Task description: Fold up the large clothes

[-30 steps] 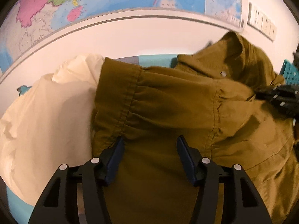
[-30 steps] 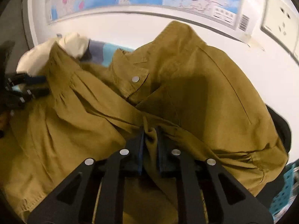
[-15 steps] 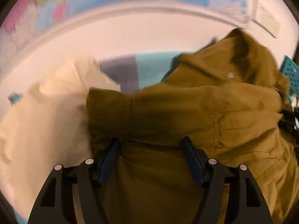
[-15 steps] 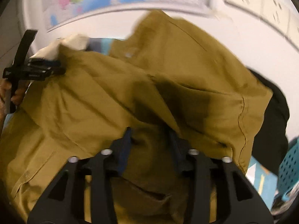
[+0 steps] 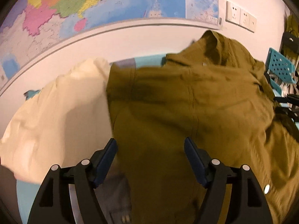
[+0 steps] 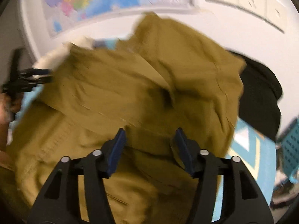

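- White wall fills the background, with a colourful map [image 5: 104, 5] pinned along it and a row of wall sockets [image 5: 240, 17] to the right; below lies a surface covered in a teal patterned cloth [image 6: 248, 149].
- An olive-green jacket [image 5: 186, 102] is heaped across the middle of that surface, with a cream garment [image 5: 56, 112] just beside it on the left and partly under its edge.
- At the far right in the right wrist view, a black garment [image 6: 261, 97] lies against the jacket, with a teal perforated basket [image 5: 282, 67] beyond.
- The left tool [image 5: 150, 149] now stands wide, its blue pads on either side of the jacket's cloth but not pressing it; its jaws have just been opening further.
- The right tool [image 6: 149, 138] has let go: a second ago its jaws were pinched on a ridge of the olive cloth, and they have just been opening to a middling gap, with the jacket lying loose beneath them (nothing gripped now).
- Seen from the right wrist, the left tool sits at the far left edge, by the jacket's sleeve end, with a hand [image 6: 7, 104] behind it.
- The jacket's folded-over part has shifted since a second ago and now lies flatter across the body of the garment; both views are blurred.
- Judged from this, one fold has just been laid down and released, so the next move likely calls for a fresh grasp at another edge.
- The heap is still bulky and creased, so the folding appears well short of finished.
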`<state>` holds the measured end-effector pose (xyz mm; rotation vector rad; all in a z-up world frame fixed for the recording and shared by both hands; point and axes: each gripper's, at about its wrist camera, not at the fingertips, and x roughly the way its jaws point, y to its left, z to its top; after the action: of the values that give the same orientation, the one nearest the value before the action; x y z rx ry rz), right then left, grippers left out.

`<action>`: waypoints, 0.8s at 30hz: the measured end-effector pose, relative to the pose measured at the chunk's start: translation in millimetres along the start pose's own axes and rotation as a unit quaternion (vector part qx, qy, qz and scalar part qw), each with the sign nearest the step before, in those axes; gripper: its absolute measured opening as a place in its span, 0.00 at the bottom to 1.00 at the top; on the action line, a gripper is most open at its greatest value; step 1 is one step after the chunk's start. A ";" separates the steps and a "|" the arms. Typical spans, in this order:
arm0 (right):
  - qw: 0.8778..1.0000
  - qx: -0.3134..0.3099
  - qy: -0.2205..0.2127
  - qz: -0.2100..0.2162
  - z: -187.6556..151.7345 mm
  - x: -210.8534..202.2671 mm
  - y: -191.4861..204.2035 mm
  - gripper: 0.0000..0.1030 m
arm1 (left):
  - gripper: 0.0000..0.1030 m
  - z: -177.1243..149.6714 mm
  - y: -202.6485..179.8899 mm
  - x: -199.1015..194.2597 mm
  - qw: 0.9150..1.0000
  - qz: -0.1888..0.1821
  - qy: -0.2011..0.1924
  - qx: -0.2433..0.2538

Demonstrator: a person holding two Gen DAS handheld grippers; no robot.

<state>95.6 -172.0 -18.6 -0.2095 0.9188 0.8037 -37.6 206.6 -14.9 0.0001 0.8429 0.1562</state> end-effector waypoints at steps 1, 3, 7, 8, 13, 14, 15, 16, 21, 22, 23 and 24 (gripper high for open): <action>1.000 0.017 -0.006 0.008 -2.1 -4.0 -5.1 0.55 | 0.71 -8.6 2.9 -6.3 1.000 -0.007 -0.001 -0.010; 0.998 0.048 -0.033 0.016 -6.5 -22.7 -12.6 0.60 | 0.77 -19.8 9.2 -15.2 0.999 -0.022 -0.008 -0.031; 0.991 0.099 -0.076 0.058 -31.9 -68.9 -23.0 0.69 | 0.83 -52.8 20.0 -45.5 0.997 -0.043 -0.014 -0.067; 0.988 0.118 -0.078 0.064 -45.8 -79.9 -27.1 0.74 | 0.84 -57.5 20.9 -48.9 0.997 -0.042 -0.010 -0.071; 0.975 0.190 -0.064 0.094 -105.3 -108.2 -37.3 0.85 | 0.84 -102.1 29.9 -63.6 0.993 -0.059 0.026 -0.097; 0.973 0.201 -0.061 0.096 -113.8 -108.8 -35.9 0.85 | 0.84 -108.0 30.0 -64.3 0.993 -0.060 0.032 -0.099; 0.971 0.211 -0.059 0.094 -126.5 -113.5 -37.1 0.85 | 0.84 -115.2 30.1 -65.0 0.992 -0.064 0.038 -0.101; 0.968 0.221 -0.057 0.099 -137.2 -116.6 -38.2 0.85 | 0.85 -124.8 30.7 -66.0 0.990 -0.082 0.048 -0.105; 0.961 0.238 -0.056 0.130 -167.4 -126.3 -30.5 0.88 | 0.91 -152.2 18.1 -75.6 0.986 -0.123 0.064 -0.087; 0.962 0.234 -0.051 0.130 -170.5 -125.3 -26.4 0.88 | 0.92 -155.7 12.7 -78.9 0.986 -0.134 0.067 -0.076; 0.962 0.231 -0.045 0.137 -173.4 -122.7 -21.7 0.88 | 0.93 -158.1 10.0 -80.5 0.985 -0.145 0.068 -0.071; 0.962 0.230 -0.040 0.141 -175.7 -120.5 -18.9 0.88 | 0.93 -160.7 7.6 -82.3 0.982 -0.160 0.068 -0.069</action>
<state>-43.0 -334.1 -35.4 0.3653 1.0460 0.8295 -212.0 192.9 -60.2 -0.2773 0.9564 -0.0898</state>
